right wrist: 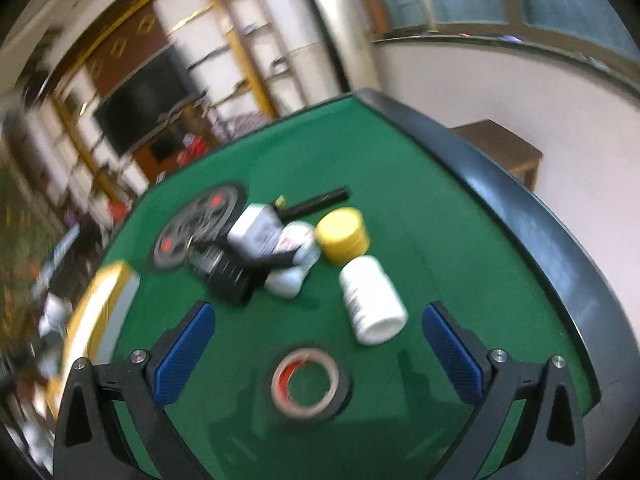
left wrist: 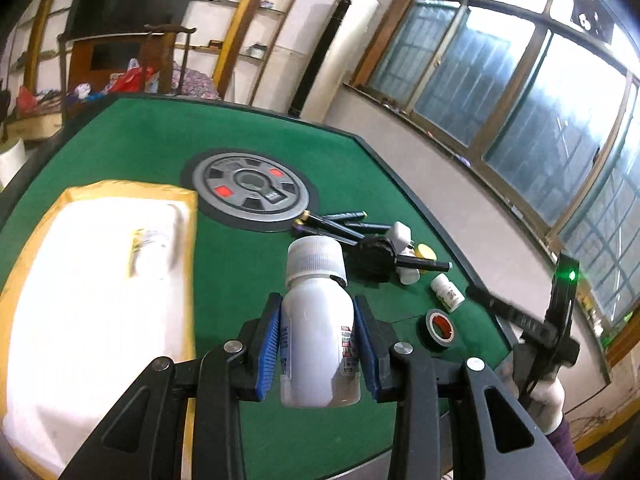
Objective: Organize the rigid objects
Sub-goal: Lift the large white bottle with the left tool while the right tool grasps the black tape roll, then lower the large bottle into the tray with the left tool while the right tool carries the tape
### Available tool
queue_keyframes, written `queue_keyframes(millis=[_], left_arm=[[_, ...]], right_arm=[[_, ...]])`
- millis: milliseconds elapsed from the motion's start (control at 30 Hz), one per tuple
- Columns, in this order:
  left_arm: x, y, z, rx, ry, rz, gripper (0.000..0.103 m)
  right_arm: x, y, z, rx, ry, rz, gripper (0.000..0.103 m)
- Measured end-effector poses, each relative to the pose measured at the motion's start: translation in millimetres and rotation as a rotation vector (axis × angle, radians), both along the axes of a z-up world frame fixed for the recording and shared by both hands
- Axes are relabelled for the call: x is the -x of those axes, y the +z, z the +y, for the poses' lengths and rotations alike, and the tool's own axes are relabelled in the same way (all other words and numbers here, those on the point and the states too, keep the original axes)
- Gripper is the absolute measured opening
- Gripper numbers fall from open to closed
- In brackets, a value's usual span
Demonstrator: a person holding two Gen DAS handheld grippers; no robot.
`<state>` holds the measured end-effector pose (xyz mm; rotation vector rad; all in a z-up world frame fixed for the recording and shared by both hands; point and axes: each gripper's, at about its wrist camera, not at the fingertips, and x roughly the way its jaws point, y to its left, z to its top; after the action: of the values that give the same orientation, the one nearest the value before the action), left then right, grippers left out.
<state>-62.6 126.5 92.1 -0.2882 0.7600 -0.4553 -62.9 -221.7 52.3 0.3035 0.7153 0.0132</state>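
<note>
Bottle (left wrist: 316, 320) sits clamped in the left gripper (left wrist: 317, 342) (right gripper (right wrist: 318, 354) gapes wide); carry level toward the tray (left wrist: 36, 240) at frame left.

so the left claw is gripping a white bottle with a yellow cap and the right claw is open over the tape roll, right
Not quite: the cap is white, not yellow, as the left wrist view shows. The left claw is gripping a white bottle with a white cap, and the right claw is open over the tape roll. The yellow lid belongs to a small jar on the table.
</note>
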Motion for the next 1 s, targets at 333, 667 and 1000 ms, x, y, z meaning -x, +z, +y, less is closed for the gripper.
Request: queue_keyframes(millis=[333,667,1000], left_arm=[[11.8,0.5,54.2,0.036,0.091,-0.025,0.036],[11.6,-10.1,81.7,0.074,0.148,0.0,0.036],[14.5,-10.6,87.7,0.092,0.159,-0.012,0.036]], right_arm=[[-14.3,-21.7,77.2,0.243,0.244,0.127,0.056],[-18.8,-33.9,85.0,0.348,0.243,0.158,0.042],[-16.6,-46.9,76.1,0.326,0.306,0.21,0.042]])
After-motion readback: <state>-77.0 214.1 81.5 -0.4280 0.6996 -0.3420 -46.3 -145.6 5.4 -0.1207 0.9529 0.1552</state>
